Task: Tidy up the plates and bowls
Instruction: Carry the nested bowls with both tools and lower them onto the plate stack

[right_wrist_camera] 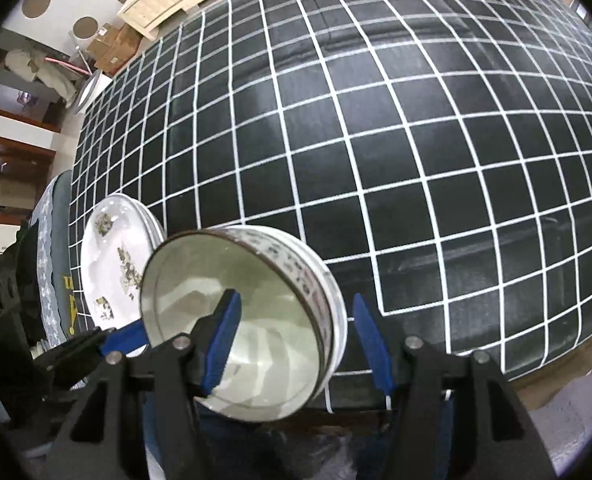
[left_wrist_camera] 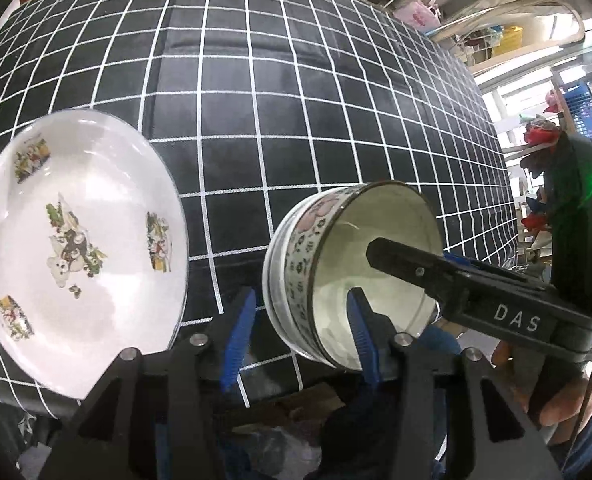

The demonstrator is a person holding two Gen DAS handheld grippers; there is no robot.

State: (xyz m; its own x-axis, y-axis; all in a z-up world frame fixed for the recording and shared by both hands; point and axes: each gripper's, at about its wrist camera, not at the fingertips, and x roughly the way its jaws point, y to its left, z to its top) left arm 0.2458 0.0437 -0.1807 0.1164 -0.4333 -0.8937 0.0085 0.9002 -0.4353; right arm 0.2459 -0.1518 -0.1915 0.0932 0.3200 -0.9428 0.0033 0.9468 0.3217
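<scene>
A patterned bowl [left_wrist_camera: 336,264] stands near the table's front edge, stacked on another bowl. My left gripper [left_wrist_camera: 302,336] is open and straddles its near wall, one finger inside and one outside. My right gripper [right_wrist_camera: 298,344] is open too and straddles the same bowl [right_wrist_camera: 255,320] from the other side, one finger inside. Its finger [left_wrist_camera: 416,268] marked DAS reaches into the bowl in the left wrist view. A white plate with cartoon pictures [left_wrist_camera: 75,248] lies to the left of the bowl; it also shows in the right wrist view [right_wrist_camera: 115,264].
The table wears a black cloth with a white grid [left_wrist_camera: 296,100], bare behind the dishes. Its front edge is just below the bowl [right_wrist_camera: 376,404]. Shelves with clutter [left_wrist_camera: 536,40] stand at the right, boxes and furniture [right_wrist_camera: 107,40] at the far left.
</scene>
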